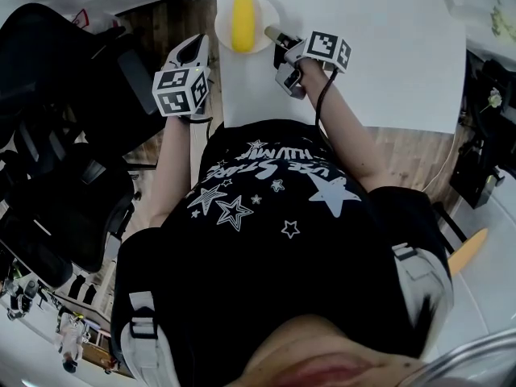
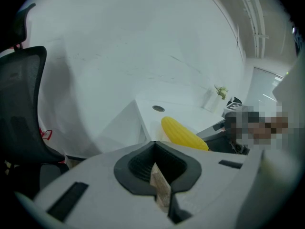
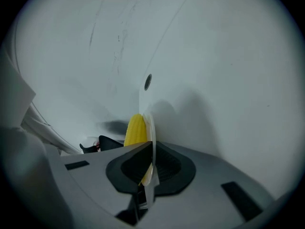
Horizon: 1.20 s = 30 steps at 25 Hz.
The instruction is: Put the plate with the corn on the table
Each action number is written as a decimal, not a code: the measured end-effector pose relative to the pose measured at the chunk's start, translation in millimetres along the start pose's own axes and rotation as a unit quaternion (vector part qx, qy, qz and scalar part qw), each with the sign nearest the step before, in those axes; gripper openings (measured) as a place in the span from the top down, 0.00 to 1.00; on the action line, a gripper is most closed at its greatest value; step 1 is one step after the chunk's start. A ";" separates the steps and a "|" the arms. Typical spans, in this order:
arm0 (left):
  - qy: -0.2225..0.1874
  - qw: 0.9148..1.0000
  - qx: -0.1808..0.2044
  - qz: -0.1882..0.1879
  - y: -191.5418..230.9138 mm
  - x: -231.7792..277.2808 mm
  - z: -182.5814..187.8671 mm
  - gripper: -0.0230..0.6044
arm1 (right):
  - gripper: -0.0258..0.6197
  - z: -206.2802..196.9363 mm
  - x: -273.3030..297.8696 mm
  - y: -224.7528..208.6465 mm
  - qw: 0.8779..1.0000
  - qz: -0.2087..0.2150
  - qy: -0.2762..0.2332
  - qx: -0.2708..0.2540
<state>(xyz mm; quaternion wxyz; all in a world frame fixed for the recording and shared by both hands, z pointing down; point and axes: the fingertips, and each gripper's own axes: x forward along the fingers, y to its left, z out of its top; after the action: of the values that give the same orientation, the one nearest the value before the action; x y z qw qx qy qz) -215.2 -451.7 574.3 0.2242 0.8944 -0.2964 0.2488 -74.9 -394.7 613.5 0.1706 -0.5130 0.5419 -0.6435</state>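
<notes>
- Plate [image 1: 270, 14] being pinched at rim by right gripper [image 1: 274, 35]; jaws being pressed nearly together on thin edge.
- Corn [image 1: 243, 21] lying loose on plate, being restrained by nothing.
- Plate being placed at left edge of tabletop [image 1: 379, 55], back from near-left corner, rim level with that edge; contact with surface not discernible.
- Left gripper [image 1: 193, 48] being held off tabletop beside that edge, jaws pressed together on nothing.
- Risks being judged:
  - plate being tilted by one-sided rim grip, corn being rolled off;
  - plate being let go while overhanging left edge, then being tipped to floor [image 1: 169, 22];
  - rim being slid out of narrow pinch.
</notes>
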 end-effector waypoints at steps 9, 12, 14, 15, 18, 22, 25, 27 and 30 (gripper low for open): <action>-0.003 1.000 0.001 0.003 -2.3 -4.6 1.6 0.96 | 0.93 -2.6 0.2 -4.4 0.998 -0.051 0.017 -0.018; -0.005 1.000 0.002 0.003 -3.2 -6.3 2.6 0.96 | 0.91 -3.6 -0.5 -4.5 0.996 -0.077 0.026 -0.048; -0.006 1.000 0.003 0.003 -3.8 -7.6 3.1 0.96 | 0.85 -4.3 -0.7 -1.9 0.994 -0.086 0.030 -0.064; -0.006 1.000 0.003 0.002 -4.2 -8.1 3.4 0.96 | 0.80 -4.1 -0.9 -0.5 0.993 -0.090 0.030 -0.069; -0.008 1.000 0.004 0.002 -4.7 -9.8 4.2 0.96 | 0.74 -3.4 -0.5 4.2 0.990 -0.101 0.033 -0.088; -0.010 1.000 0.005 -0.001 -6.7 -12.8 3.8 0.96 | 0.66 -5.2 1.0 12.4 0.989 -0.095 0.030 -0.111; -0.011 1.000 0.006 -0.004 -8.9 -14.4 3.8 0.96 | 0.65 -6.0 0.2 13.9 0.990 -0.084 0.031 -0.110; -0.011 1.000 0.007 -0.003 -8.5 -15.4 3.4 0.96 | 0.64 -8.1 0.0 14.3 0.989 -0.081 0.042 -0.114; -0.012 1.000 0.007 -0.002 -7.1 -17.1 2.9 0.96 | 0.62 -11.4 -0.7 14.3 0.987 -0.090 0.051 -0.122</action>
<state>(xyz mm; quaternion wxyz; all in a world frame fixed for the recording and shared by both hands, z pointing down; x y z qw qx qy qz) -221.7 -441.0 560.3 0.2147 0.8995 -0.2955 0.2400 -89.0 -393.4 602.0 0.0201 -0.5431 0.5760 -0.6106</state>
